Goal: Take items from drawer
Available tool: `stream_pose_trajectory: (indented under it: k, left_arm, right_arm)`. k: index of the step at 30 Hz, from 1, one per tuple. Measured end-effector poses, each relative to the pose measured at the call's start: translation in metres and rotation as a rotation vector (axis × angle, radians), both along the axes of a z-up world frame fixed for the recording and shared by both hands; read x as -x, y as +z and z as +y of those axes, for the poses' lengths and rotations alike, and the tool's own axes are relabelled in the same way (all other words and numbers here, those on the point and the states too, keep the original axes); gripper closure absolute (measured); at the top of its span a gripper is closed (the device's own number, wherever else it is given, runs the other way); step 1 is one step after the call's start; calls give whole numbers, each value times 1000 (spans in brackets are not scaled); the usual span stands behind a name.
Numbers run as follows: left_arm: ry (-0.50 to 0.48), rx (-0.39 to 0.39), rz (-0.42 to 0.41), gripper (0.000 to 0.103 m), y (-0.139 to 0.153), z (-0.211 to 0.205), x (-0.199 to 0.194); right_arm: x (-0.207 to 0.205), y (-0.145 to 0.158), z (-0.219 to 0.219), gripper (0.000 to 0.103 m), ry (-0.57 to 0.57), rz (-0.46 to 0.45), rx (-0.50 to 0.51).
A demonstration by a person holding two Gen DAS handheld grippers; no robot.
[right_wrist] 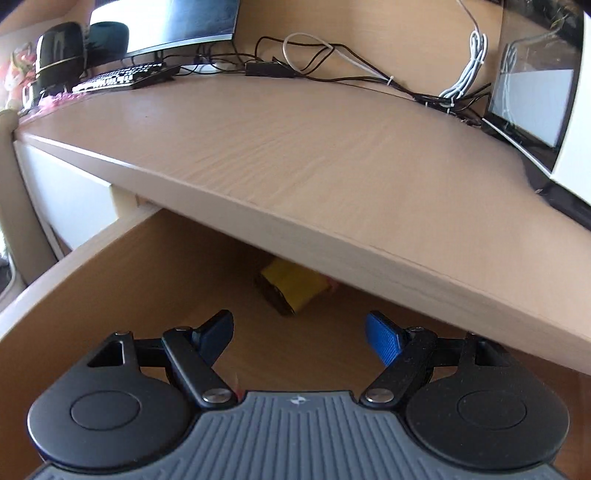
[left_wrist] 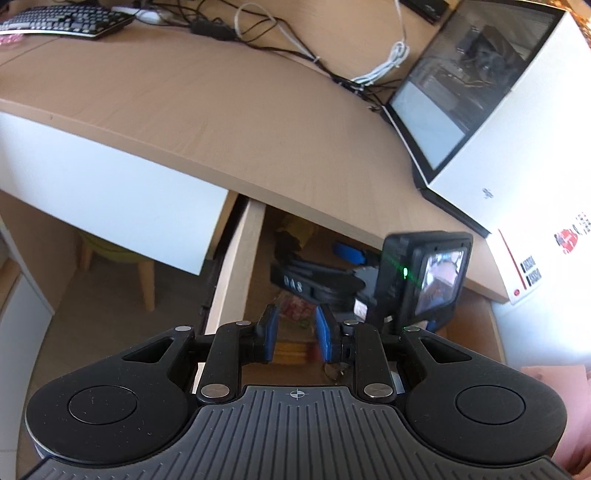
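The wooden drawer point(left_wrist: 236, 266) stands pulled out under the desk top point(left_wrist: 229, 110). In the right wrist view a yellow packet with a dark end point(right_wrist: 293, 286) lies on the drawer floor, half under the desk edge. My right gripper point(right_wrist: 299, 332) is open wide just in front of it, holding nothing. From the left wrist view that right gripper point(left_wrist: 319, 247) reaches into the drawer, its camera point(left_wrist: 424, 280) sticking up. My left gripper point(left_wrist: 297, 332) hovers over the drawer's front, its blue pads point(left_wrist: 271, 330) a small gap apart and empty. A colourful wrapper point(left_wrist: 295, 306) lies below it.
Back on the desk are a keyboard point(left_wrist: 70, 18), tangled cables point(left_wrist: 295, 40) and a monitor point(right_wrist: 166, 22). A white computer case with a glass side point(left_wrist: 498, 122) stands at the right. A chair leg point(left_wrist: 146, 280) shows under the desk at left.
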State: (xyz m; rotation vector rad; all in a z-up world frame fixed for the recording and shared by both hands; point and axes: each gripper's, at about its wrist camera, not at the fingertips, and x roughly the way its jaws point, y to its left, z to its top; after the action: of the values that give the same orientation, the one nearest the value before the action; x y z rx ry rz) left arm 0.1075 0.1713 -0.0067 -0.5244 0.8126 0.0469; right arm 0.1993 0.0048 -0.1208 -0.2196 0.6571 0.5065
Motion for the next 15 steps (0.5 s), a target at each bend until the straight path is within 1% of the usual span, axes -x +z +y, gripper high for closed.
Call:
stream_pose_trajectory:
  k: [2,4,6,8,9,10,12,15]
  left_arm:
    - [13,5,-1,79,-1,1,-1]
    - [26,6,-3,79,-1,2,0]
    - [40,2,4,79,-2,3,2]
    - [55,-5,18,79,-3,5,3]
    - [64,-10,26,79,-4,5,4]
    - [73,-12,33,79,-5,6,5]
    - [82,-13,41,79,-5,8,5]
    - [76,-12,34,79,-3,8,5]
  right_arm:
    - [-5,1,1,26,-18,31,-28]
    - [-11,1,1,39,-59,41,-41]
    - [-21,-1,-4,39,-92,59,-68]
    - [-32,-5,-8,41,-116,101,-109]
    - [-37,-6,-10,49,-119,121,-133]
    - [-46,-10,-10,64,-112,138,-146]
    - [-51,-13,-12,83,-91,159,-133]
    - [-49,-9,-23,96,-81,194,-159]
